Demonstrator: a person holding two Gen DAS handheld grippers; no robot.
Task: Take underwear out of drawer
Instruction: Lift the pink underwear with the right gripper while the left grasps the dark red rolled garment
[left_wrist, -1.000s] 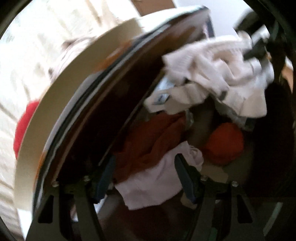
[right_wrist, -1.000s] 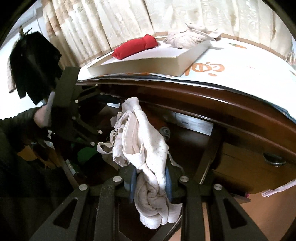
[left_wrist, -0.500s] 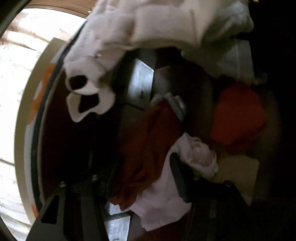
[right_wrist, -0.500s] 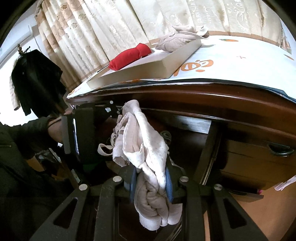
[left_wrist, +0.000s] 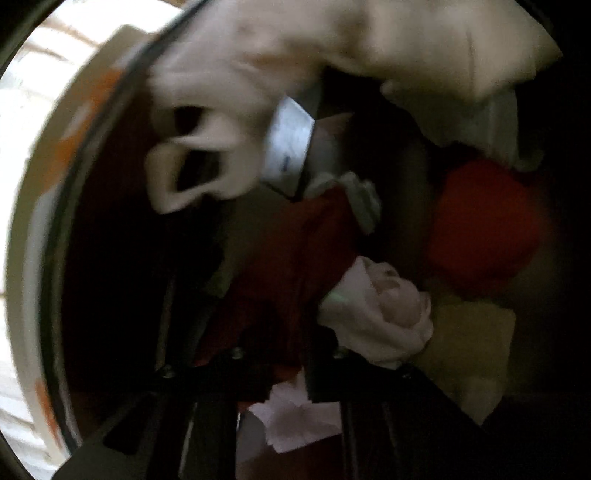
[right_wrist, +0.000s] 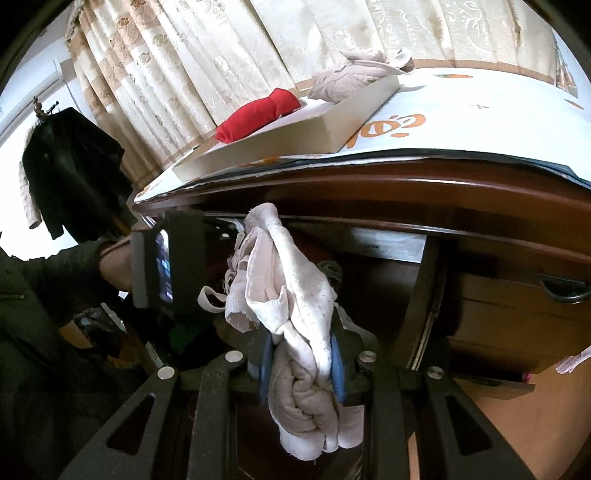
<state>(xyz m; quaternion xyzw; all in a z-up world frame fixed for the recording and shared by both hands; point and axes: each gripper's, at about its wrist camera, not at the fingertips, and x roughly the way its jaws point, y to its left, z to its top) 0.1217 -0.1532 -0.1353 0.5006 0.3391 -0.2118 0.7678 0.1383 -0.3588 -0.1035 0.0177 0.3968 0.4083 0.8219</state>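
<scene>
The right gripper (right_wrist: 301, 363) pinches a cream underwear bundle (right_wrist: 295, 295) between its blue pads: soft, faintly dotted knit with scalloped elastic edging, twisted into a thick rope below the fingers and flopping in loose loops above, held in front of the open drawer (right_wrist: 388, 245). The left gripper (left_wrist: 284, 373) reaches down into the drawer, its fingers pressed together on dark red cloth (left_wrist: 295, 258), with a crumpled pale pink piece (left_wrist: 376, 314) just beside it. That view is dim and blurred, so seams and fabric are hard to make out. Farther in lies an orange-red bundle (left_wrist: 484, 225). On the dresser top a shallow white tray (right_wrist: 332, 125) carries a rolled red piece (right_wrist: 258, 114) and a beige one (right_wrist: 351, 79).
</scene>
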